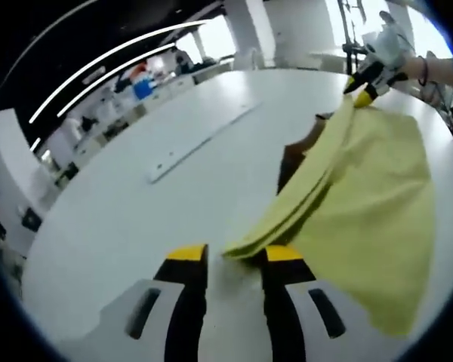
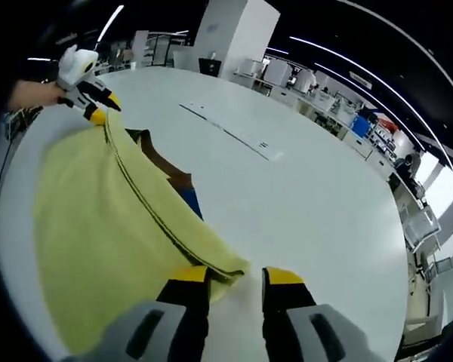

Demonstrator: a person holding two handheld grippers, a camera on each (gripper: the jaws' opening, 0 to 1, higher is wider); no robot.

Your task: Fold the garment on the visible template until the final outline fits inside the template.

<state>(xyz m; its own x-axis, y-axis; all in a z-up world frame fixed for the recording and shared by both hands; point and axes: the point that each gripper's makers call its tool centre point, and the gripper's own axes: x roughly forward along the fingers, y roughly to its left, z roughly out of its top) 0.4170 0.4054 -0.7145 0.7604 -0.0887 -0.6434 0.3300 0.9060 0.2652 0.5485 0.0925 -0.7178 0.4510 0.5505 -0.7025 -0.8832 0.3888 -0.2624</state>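
Observation:
A yellow garment (image 1: 370,196) (image 2: 98,226) lies folded on the white table, its doubled edge running between the two grippers. A brown template (image 1: 298,151) (image 2: 162,162) with a blue part peeks out from under that edge. My left gripper (image 1: 235,254) has its jaws apart, and the garment's near corner lies between them against the right jaw. Seen from the right gripper view, the left gripper (image 2: 106,107) sits at the far corner, tips apart. My right gripper (image 2: 236,277) is open over the other corner, and it appears at the far end (image 1: 360,90) in the left gripper view.
A long white strip (image 1: 204,139) (image 2: 234,132) lies on the bare table (image 1: 136,219) (image 2: 325,219) beyond the garment. A person's hand (image 1: 430,69) (image 2: 30,94) holds each far gripper. Desks and chairs stand past the table's edge.

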